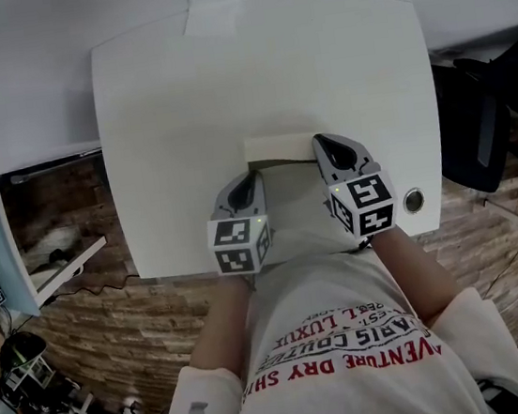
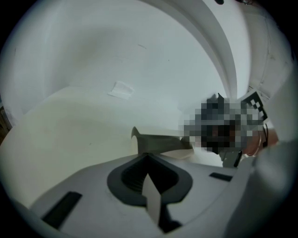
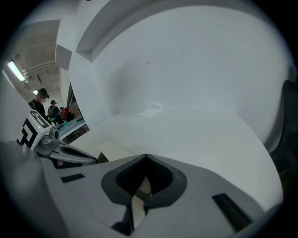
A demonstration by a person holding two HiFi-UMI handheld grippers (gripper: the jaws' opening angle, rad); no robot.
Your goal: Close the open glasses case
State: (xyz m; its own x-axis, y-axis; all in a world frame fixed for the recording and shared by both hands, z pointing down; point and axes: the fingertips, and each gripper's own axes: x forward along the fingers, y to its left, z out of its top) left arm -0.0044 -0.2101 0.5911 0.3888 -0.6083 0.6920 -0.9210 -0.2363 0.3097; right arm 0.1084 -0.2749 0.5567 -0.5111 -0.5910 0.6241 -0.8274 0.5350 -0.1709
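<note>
The left gripper (image 1: 253,178) (image 2: 148,155) reached forward from the near edge of the table (image 1: 260,69), its jaws drawn together at the tips with only a thin pale slit behind them and nothing gripped. Its marker cube (image 1: 240,243) sat over the table's edge, with the forearm running straight back to the body. Just ahead of its tips and slightly to the right lay the open glasses case (image 1: 279,146) (image 2: 160,142) (image 3: 111,151), cream outside with a grey-olive lining showing. The right gripper (image 1: 319,139) (image 3: 146,157) reached a little farther, its tip at the case's right end; whether it touched could not be told. Its jaws were likewise together, and a cream sliver showed through the slot behind them. Its marker cube (image 1: 365,204) also hung near the table's edge.

The table was plain white, with a pale patch of tape (image 1: 215,13) (image 2: 121,89) (image 3: 150,110) at its far edge and a round grommet (image 1: 413,200) near the front right corner. A brick-patterned floor (image 1: 112,315) lay to the left and below, and a black chair (image 1: 477,135) stood to the right.
</note>
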